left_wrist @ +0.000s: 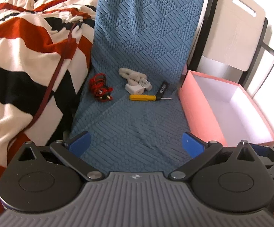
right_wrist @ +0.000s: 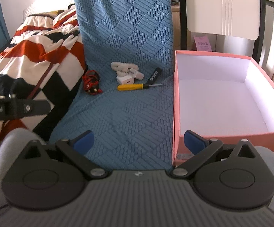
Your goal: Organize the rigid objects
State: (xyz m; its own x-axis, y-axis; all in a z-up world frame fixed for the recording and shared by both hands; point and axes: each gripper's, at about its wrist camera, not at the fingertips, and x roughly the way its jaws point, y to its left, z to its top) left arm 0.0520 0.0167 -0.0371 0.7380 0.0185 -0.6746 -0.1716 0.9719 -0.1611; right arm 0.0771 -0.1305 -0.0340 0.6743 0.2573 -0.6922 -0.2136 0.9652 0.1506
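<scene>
Nothing picked yet: both grippers spread wide, empty.
Left gripper (left_wrist: 136,141) and right gripper (right_wrist: 138,140) face the yellow-handled screwdriver (right_wrist: 132,86); next, probably into the empty pink cardboard box (right_wrist: 176,102).

Yellow screwdriver (right_wrist: 132,86) flat on blue cover, touching black stick (right_wrist: 154,75); white charger (right_wrist: 126,79) behind; pink box (right_wrist: 176,102) open.

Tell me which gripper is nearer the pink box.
Right. The right gripper hovers at the pink box's near corner, jaws open; the left gripper sits further left over the blue cover, also open.
</scene>
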